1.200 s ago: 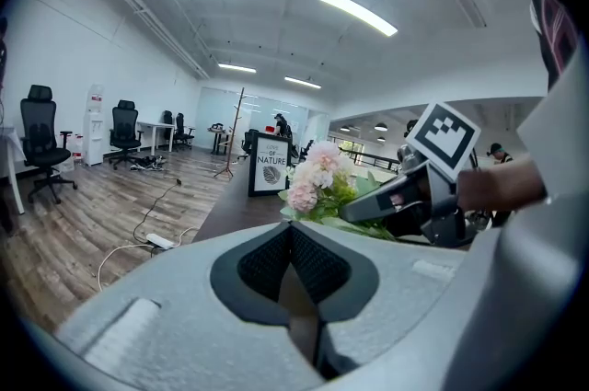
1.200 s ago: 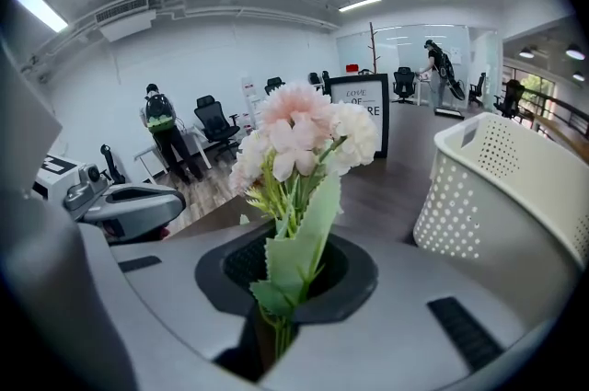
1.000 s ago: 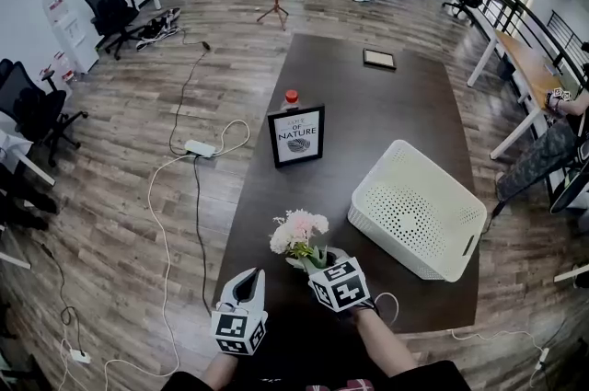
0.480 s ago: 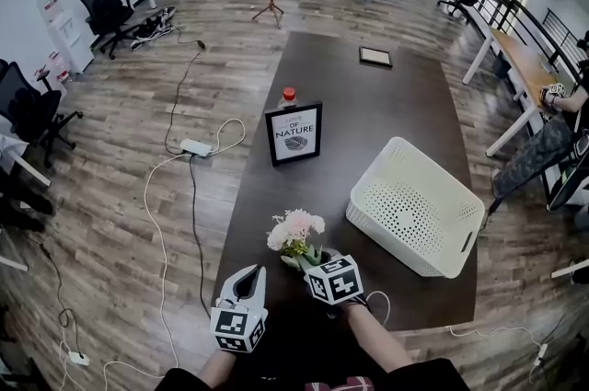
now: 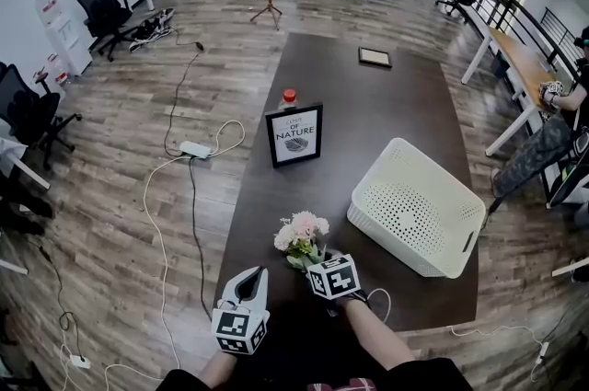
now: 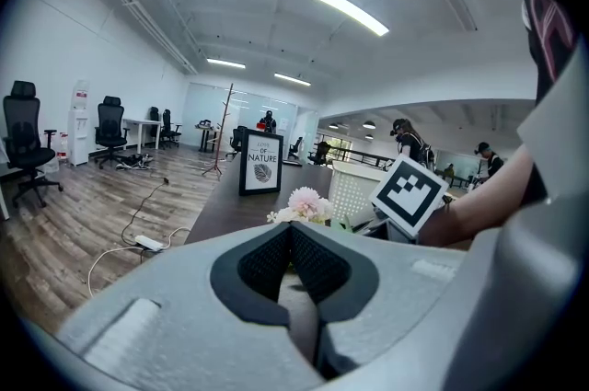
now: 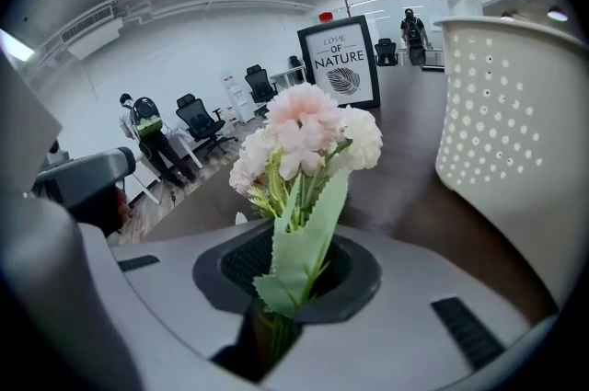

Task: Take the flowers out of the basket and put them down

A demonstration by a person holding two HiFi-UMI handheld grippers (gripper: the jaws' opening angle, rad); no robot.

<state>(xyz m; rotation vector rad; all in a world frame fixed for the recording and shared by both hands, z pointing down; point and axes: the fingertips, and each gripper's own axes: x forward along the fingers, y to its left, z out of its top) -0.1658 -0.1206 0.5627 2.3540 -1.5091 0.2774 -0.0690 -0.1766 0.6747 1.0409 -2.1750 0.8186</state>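
Right gripper (image 5: 313, 258), lower centre: jaws narrow on the stems of the flowers (image 5: 301, 231), just easing apart, near the lower edge of the dark table (image 5: 368, 104) and left of the white basket (image 5: 419, 207). Left gripper (image 5: 249, 277): jaws together, empty. The framed sign (image 5: 294, 135) reads "LOVE OF NATURE", with bare tabletop between it and the flowers. Only the right gripper view shows the stems in the jaw slot.

— Where's the basket (image 5: 419, 207)?
— On the bench (image 5: 368, 113), by its right edge, in the near half.
— And the flowers (image 5: 302, 233)?
— Left of the basket and apart from it, over the bench's near end. Whether they touch the top I can't tell.
— What's behind them?
— A sign (image 5: 295, 135) stands mid-bench near the left edge, with a bottle (image 5: 290, 97) just behind it. A frame (image 5: 377, 58) lies flat at the far end.
— Off the bench?
— A power strip (image 5: 196, 147) lies on the floor (image 5: 120, 196) to the left, with chairs (image 5: 109, 5) beyond it.
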